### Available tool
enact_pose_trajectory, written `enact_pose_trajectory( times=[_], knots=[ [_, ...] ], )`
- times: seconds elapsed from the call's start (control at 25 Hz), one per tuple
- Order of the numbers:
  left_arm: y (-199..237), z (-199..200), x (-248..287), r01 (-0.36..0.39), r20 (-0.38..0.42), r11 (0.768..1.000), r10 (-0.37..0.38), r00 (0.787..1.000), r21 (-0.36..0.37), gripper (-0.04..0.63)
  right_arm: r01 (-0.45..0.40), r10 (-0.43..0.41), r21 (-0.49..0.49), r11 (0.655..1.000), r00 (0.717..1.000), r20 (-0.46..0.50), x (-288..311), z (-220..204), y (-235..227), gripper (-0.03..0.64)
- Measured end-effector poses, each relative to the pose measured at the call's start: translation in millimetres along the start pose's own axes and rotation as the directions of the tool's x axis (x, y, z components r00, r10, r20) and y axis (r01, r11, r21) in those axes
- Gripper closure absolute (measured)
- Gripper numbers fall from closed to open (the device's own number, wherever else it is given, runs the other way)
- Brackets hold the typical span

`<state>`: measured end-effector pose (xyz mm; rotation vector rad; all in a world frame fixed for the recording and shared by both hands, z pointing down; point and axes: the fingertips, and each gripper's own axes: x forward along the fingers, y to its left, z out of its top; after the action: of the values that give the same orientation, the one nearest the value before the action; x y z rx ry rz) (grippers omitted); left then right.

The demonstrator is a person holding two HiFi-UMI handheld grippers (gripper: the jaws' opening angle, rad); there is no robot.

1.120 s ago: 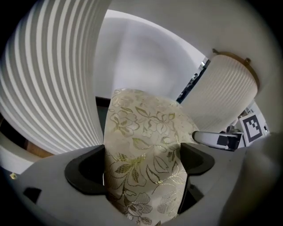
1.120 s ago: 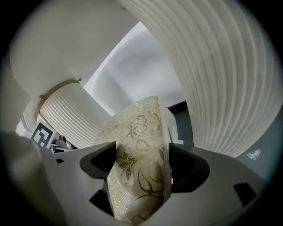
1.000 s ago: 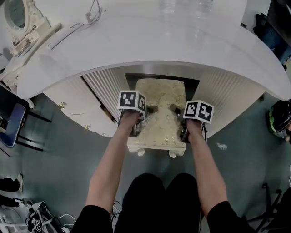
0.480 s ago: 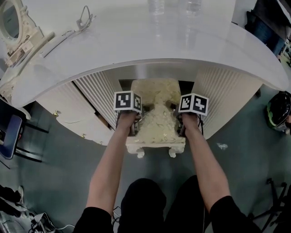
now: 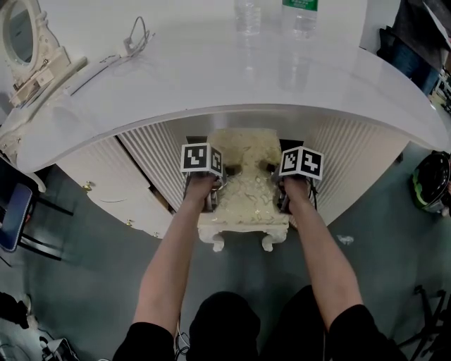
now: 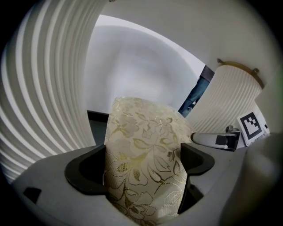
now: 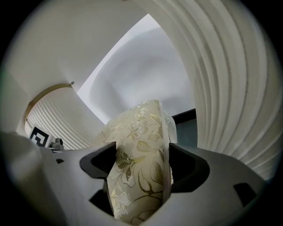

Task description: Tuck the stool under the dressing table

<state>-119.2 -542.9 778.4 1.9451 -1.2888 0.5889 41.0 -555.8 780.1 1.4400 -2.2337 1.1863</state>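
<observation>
The stool (image 5: 244,187) has a cream seat with a gold flower pattern and white carved legs. It stands in the knee gap of the white curved dressing table (image 5: 211,77), its far part under the tabletop. My left gripper (image 5: 210,192) is shut on the seat's left edge (image 6: 143,163). My right gripper (image 5: 282,193) is shut on the seat's right edge (image 7: 139,167). Both jaw pairs press the padded fabric from either side.
Ribbed white cabinet fronts (image 5: 151,151) flank the gap on both sides (image 5: 345,155). A cabinet door (image 5: 116,190) hangs open at the left. Two bottles (image 5: 303,17) and a mirror (image 5: 21,32) stand on the tabletop. A dark chair (image 5: 14,211) is at far left.
The stool has slid a little farther in under the tabletop with both grippers still clamped on its sides. The head camera has tilted, showing more of the tabletop.
</observation>
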Motion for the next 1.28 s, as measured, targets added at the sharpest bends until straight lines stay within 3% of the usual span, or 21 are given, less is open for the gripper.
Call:
enact_pose_trajectory(
  times=[0.2, 0.32, 0.48, 0.6, 0.8, 0.96, 1.0, 1.08, 1.16, 1.28],
  knots=[
    [1.3, 3.2, -0.9, 0.021, 0.022, 1.000, -0.021, 1.000, -0.019, 0.064, -0.033, 0.033, 0.011, 0.999, 0.999, 0.024, -2.9, 2.5, 0.2, 0.282],
    [3.2, 4.8, -7.3, 0.016, 0.051, 1.000, -0.016, 0.999, -0.011, 0.073, -0.031, 0.032, -0.030, 0.999, 0.998, 0.045, -10.4, 1.8, 1.5, 0.282],
    [-3.3, 4.9, -22.2, -0.049, 0.121, 0.996, 0.040, 0.992, 0.071, 0.100, -0.012, 0.026, -0.130, 0.991, 0.994, 0.106, -22.4, 5.6, 9.0, 0.284],
    [-10.5, 3.9, -35.0, -0.104, 0.175, 0.987, 0.083, 0.981, 0.118, 0.104, 0.005, 0.044, -0.288, 0.958, 0.985, 0.165, -35.0, 9.1, 30.3, 0.284],
    [-36.1, 14.4, -75.8, -0.221, 0.332, 0.945, 0.134, 0.934, 0.241, 0.169, 0.038, 0.130, -0.542, 0.840, 0.954, 0.269, -63.5, 13.9, 75.9, 0.285],
    [-61.7, 14.4, -108.7, -0.340, 0.472, 0.877, 0.154, 0.868, 0.339, 0.415, 0.027, 0.225, -0.631, 0.775, 0.922, 0.315, -88.5, 7.1, 102.9, 0.307],
    [-66.6, 13.6, -115.4, -0.362, 0.501, 0.865, 0.155, 0.852, 0.348, 0.467, 0.039, 0.236, -0.644, 0.764, 0.912, 0.336, -96.1, 6.6, 106.6, 0.345],
    [-78.2, 12.4, -128.0, -0.378, 0.543, 0.855, 0.140, 0.828, 0.356, 0.547, 0.077, 0.252, -0.656, 0.751, 0.884, 0.393, -112.7, 8.8, 111.7, 0.600],
    [-92.4, 12.8, -140.5, -0.383, 0.578, 0.848, 0.114, 0.808, 0.367, 0.588, 0.103, 0.269, -0.657, 0.747, 0.857, 0.440, -128.0, 12.0, 116.8, 0.603],
    [-110.7, 13.1, -153.8, -0.405, 0.622, 0.827, 0.087, 0.778, 0.390, 0.589, 0.111, 0.305, -0.661, 0.742, 0.822, 0.481, -147.7, 17.3, 127.6, 0.611]
  ],
)
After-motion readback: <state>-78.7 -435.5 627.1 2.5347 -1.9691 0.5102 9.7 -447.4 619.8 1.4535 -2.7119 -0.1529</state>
